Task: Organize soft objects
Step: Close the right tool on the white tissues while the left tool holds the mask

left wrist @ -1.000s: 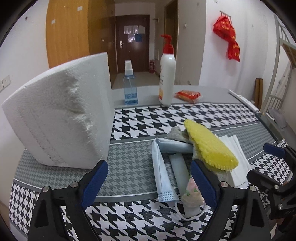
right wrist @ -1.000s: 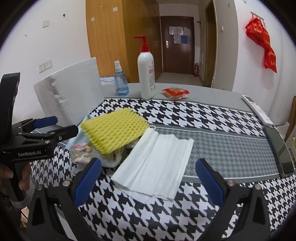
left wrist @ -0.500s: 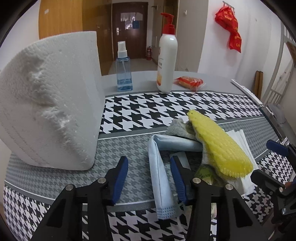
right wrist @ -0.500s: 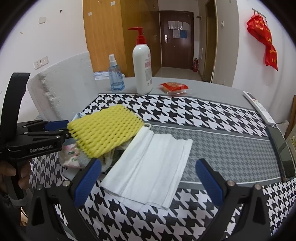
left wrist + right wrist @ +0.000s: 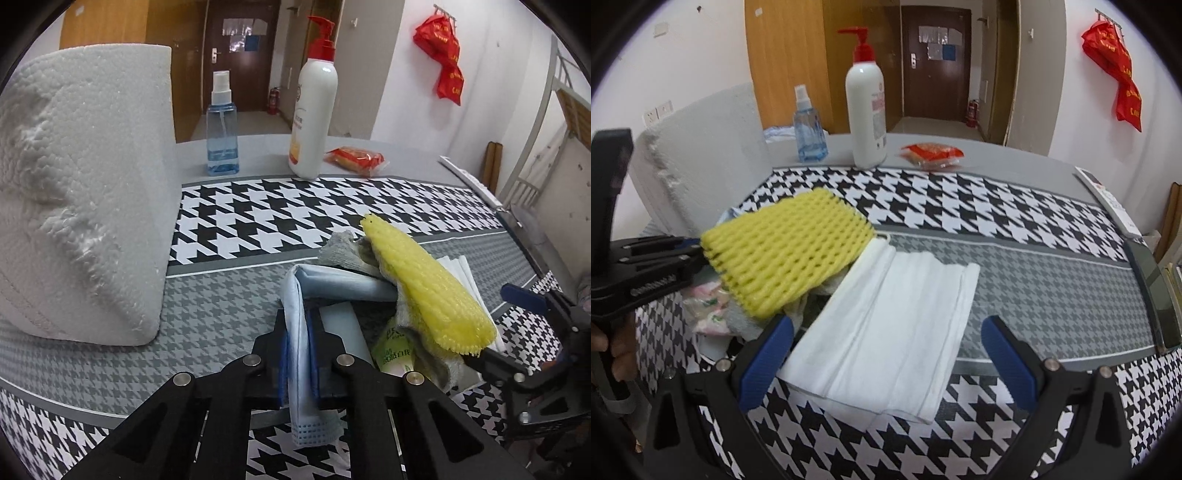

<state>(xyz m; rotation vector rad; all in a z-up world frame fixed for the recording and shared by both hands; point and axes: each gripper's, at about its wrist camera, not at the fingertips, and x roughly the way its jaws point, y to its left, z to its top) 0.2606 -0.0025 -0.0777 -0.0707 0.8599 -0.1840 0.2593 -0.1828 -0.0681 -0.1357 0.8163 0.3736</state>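
Observation:
My left gripper (image 5: pixel 298 354) is shut on a light blue face mask (image 5: pixel 299 325) that lies folded on the houndstooth cloth; it also shows at the left of the right wrist view (image 5: pixel 690 254). Beside the mask is a pile: a yellow foam net (image 5: pixel 424 291) (image 5: pixel 786 254) on a grey rag (image 5: pixel 347 247), over a small green-labelled packet (image 5: pixel 393 354). A folded white cloth (image 5: pixel 886 332) lies flat in front of my right gripper (image 5: pixel 886 358), which is open and empty above the cloth's near edge.
A big white foam block (image 5: pixel 81 192) stands at the left. At the back are a blue spray bottle (image 5: pixel 221 125), a white pump bottle (image 5: pixel 314 103) and a red snack packet (image 5: pixel 356 158). A remote (image 5: pixel 1108 199) and a phone (image 5: pixel 1156 288) lie at the right edge.
My left gripper has moved forward and closed on the blue mask. My right gripper has come closer to the white cloth and narrowed a little while staying open.

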